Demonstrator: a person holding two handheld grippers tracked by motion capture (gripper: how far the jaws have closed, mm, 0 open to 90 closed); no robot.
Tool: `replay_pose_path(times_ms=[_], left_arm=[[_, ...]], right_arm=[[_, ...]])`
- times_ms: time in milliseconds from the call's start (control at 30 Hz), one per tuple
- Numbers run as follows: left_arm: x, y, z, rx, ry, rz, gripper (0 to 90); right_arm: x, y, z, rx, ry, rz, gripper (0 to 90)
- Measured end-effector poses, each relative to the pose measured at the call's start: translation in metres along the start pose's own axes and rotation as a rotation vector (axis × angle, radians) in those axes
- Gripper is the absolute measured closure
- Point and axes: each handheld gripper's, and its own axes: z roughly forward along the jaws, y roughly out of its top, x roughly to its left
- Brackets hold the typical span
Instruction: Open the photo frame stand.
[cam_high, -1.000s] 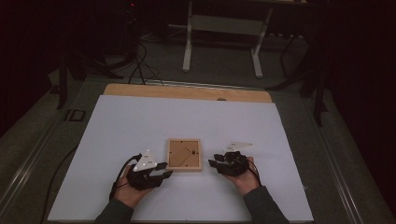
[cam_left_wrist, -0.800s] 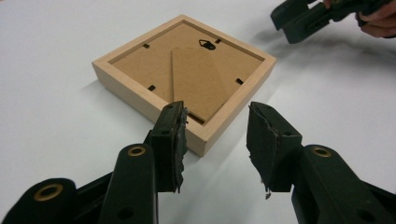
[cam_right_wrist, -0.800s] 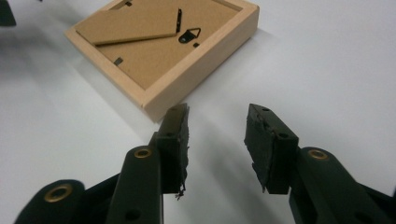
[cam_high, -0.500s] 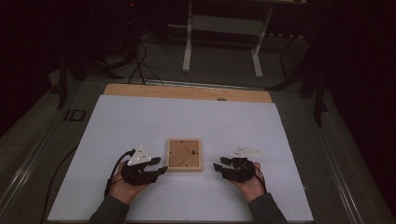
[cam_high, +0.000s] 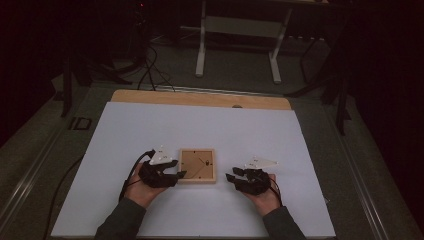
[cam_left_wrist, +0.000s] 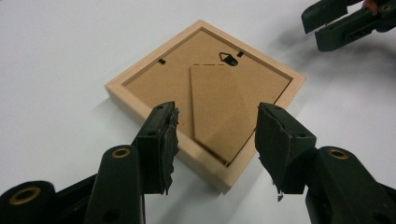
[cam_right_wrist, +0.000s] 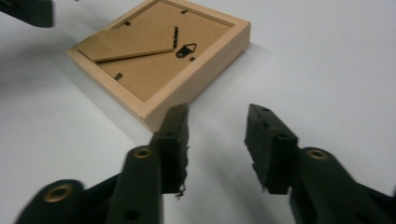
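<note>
Grippers (cam_high: 181, 174) (cam_high: 229, 177) flanking picture frame (cam_high: 197, 165)

Overhead plus two close gripper views

Room is dim, far end nearly black; light falls mostly on the white sheet (cam_high: 200, 130) covering the table, w/ a strip of bare wood tabletop (cam_high: 200, 99) showing along the far edge; floor (cam_high: 240, 75) is grey-green, looks like carpet; behind the table stands a white-legged desk frame (cam_high: 237, 30), two uprights w/ flat feet; black cables (cam_high: 145, 65) snake across the floor at far left near dark stand legs (cam_high: 67, 85); more dark stand legs (cam_high: 340, 95) at right; a metal rail (cam_high: 30, 170) runs along the floor at left.
</note>
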Motion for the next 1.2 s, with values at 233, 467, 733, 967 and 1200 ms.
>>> replay_pose_path(times_ms=[233, 467, 733, 967, 1200], left_arm=[[-0.004, 0.009, 0.019, 0.039, 0.007, 0.014, 47.1], [-0.008, 0.012, 0.031, 0.063, 0.021, 0.030, 44.7], [-0.010, 0.012, 0.040, 0.083, 0.028, 0.039, 41.5], [-0.012, 0.011, 0.043, 0.085, 0.030, 0.041, 41.5], [-0.012, 0.010, 0.046, 0.092, 0.035, 0.043, 42.0]], right_arm=[[0.007, 0.006, 0.002, 0.000, -0.001, -0.039, 79.7], [0.012, 0.011, 0.009, 0.002, 0.002, -0.057, 89.7], [0.021, 0.014, 0.019, 0.004, 0.022, -0.074, 89.8], [0.032, 0.017, 0.027, 0.005, 0.046, -0.092, 89.9], [0.037, 0.016, 0.032, 0.018, 0.056, -0.104, 89.9]])
